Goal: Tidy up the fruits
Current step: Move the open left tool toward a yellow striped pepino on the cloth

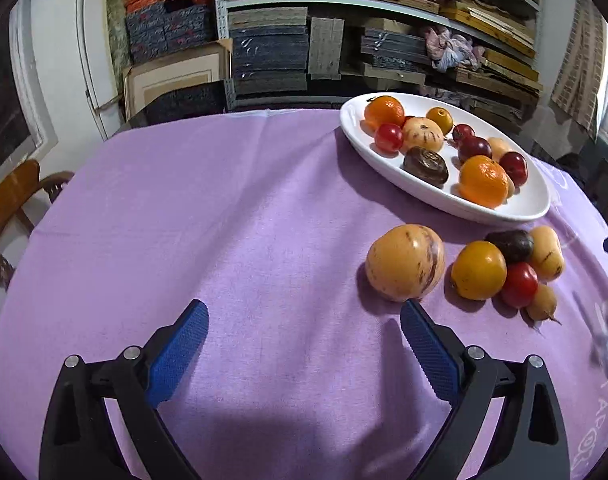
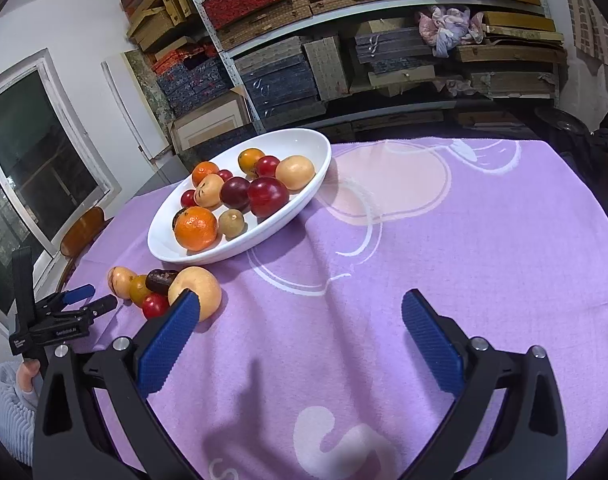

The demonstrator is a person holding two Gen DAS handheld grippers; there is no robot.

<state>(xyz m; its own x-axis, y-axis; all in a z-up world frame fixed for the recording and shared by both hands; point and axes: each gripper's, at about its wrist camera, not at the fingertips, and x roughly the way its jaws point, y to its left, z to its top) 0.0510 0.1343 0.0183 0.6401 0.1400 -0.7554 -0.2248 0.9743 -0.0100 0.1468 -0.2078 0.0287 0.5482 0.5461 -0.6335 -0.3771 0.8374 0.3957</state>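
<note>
The blue-padded fingers of the left gripper (image 1: 304,324) are seen nearest, spread wide over bare purple tablecloth (image 1: 223,220) with nothing held between them; a large yellow fruit (image 1: 404,262) lies just beyond the tip of the right-hand jaw, outside the gap. Past it, further to the right of the jaws, a small loose cluster is gathered: an orange-yellow fruit (image 1: 478,270), a red one (image 1: 520,284), a dark one (image 1: 512,245) and pale ones. The white oval dish (image 1: 516,204), already loaded with fruit, stands well ahead and to the right.

The right gripper (image 2: 299,316) is likewise spread and empty; from its view the same cluster (image 2: 155,284) is found by the left-hand jaw, the dish (image 2: 163,244) beyond it.

The step in hand is judged to be the approach to a loose fruit. For the next move, the left jaws would need to be shifted rightward so the yellow fruit is straddled, then closed gently, lest it be rolled into its neighbours.
</note>
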